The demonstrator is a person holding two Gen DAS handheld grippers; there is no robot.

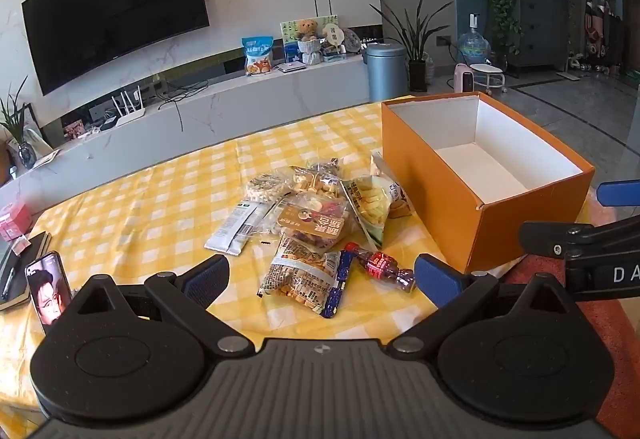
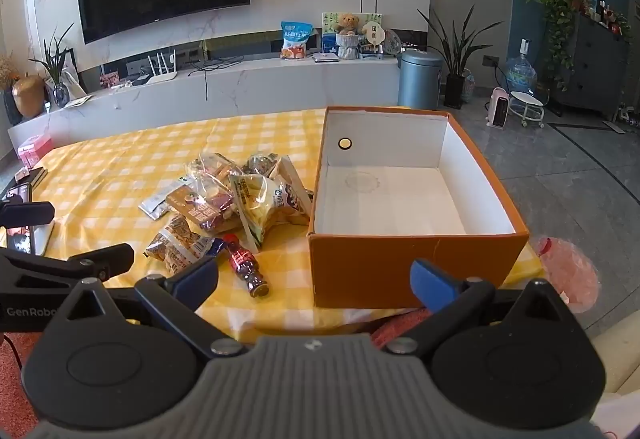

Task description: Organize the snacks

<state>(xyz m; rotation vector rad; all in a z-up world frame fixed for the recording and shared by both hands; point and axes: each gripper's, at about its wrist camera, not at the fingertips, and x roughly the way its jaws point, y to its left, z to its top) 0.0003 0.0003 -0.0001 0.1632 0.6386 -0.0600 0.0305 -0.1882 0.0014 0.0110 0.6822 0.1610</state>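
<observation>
The snacks [image 1: 316,215] are heaped in a loose pile on the yellow checked cloth of the worktop [image 1: 140,207], just beside the left wall of an open orange box [image 2: 412,267], whose white inside is seen to be bare. The pile is made up of crinkly clear and printed packets: a round puffed cake [image 1: 264,187], a flat white sachet [image 1: 236,229], a brown-labelled packet [image 1: 316,225], a pale bag of stick-shaped crisps [image 1: 370,205], and, nearest the cameras, a packet of small crackers [image 1: 304,275]. A small dark bottle with a red cap [image 2: 244,265] lies on its side at the near edge of the pile, touching the cracker packet.

The packets are judged to be light, soft and slippery, and their contents brittle, so a gentle pinch on a sealed edge or corner is called for rather than a squeeze across the middle. The bottle is judged stiffer and heavier and liable to roll; it is best taken across its body.

The left hand-held gripper [image 1: 320,279] is held above the near side of the pile with its jaws spread fully wide and nothing between them. The right hand-held gripper [image 2: 316,281] is likewise spread wide and unladen, poised before the near wall of the box. No packet is seen in the box, so the sorting is judged not yet begun.
</observation>
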